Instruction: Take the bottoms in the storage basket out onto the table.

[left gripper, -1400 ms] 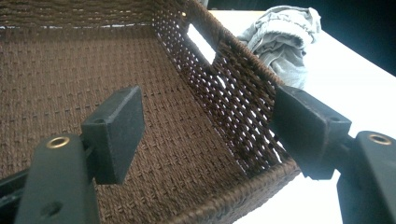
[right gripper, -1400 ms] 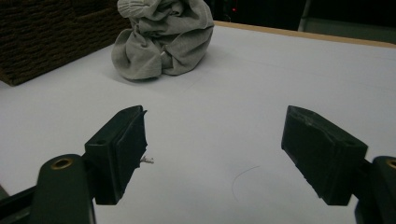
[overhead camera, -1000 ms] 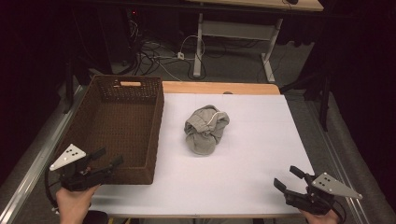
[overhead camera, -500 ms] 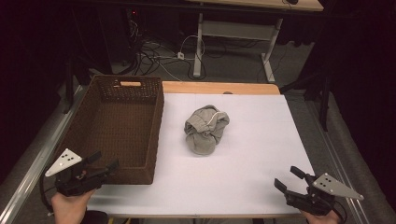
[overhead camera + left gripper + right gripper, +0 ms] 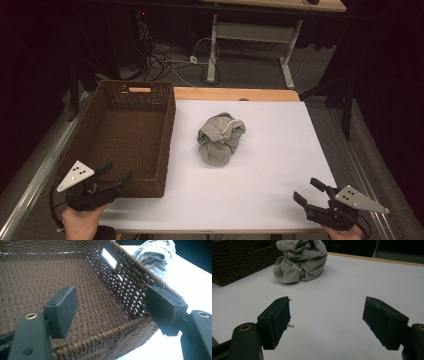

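A crumpled grey cloth (image 5: 220,140) lies in the middle of the white table top (image 5: 280,150). It also appears in the right gripper view as the cloth (image 5: 299,261) and in the left gripper view as the cloth (image 5: 155,252). A brown wicker basket (image 5: 167,135) stands at the left with nothing in it. My left gripper (image 5: 118,173) hovers at the basket's near edge, jaws apart over the basket rim (image 5: 140,272), its own midpoint (image 5: 110,312) free of any grip. My right gripper (image 5: 306,190) rests low at the near right, open (image 5: 327,320), pointing toward the cloth across bare table.
The basket has a handle cut-out (image 5: 140,90) in its far wall. A wooden strip (image 5: 235,94) borders the table's far edge, and metal rails run along both sides. Beyond it, cables and desk legs (image 5: 215,55) stand on a dark floor.
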A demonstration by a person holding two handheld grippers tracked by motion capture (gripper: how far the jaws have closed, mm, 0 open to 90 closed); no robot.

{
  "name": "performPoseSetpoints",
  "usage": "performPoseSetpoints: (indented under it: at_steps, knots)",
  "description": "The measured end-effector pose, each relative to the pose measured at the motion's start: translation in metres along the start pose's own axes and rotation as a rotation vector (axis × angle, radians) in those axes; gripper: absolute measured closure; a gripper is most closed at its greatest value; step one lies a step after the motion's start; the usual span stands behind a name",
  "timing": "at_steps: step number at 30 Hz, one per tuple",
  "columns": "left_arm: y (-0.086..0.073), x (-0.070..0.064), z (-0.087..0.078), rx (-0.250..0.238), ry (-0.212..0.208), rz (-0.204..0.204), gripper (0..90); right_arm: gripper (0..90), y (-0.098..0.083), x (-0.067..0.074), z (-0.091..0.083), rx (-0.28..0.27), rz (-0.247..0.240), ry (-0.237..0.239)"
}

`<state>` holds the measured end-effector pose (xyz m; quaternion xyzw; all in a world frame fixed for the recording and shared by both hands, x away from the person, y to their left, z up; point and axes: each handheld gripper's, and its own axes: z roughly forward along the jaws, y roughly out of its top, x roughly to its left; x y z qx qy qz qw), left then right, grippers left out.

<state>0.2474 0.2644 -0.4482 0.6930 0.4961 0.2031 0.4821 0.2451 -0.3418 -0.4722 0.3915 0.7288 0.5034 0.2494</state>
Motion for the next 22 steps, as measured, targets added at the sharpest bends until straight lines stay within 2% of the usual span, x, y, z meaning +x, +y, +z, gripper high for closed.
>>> performPoseSetpoints:
  at_steps: [11, 16, 22]
  knots:
    - [-0.009, 0.005, -0.001, -0.039, -0.004, -0.019, 24.7, 22.9, 0.0, 0.0, -0.001, -0.004, 0.006, -0.003]
    - [-0.013, 0.004, 0.0, -0.073, 0.007, -0.001, 24.7, 22.9, 0.0, 0.001, -0.001, 0.0, -0.002, 0.01]
    - [-0.012, 0.003, 0.001, -0.071, 0.004, -0.005, 24.7, 22.9, 0.0, 0.001, -0.001, -0.005, -0.007, 0.016]
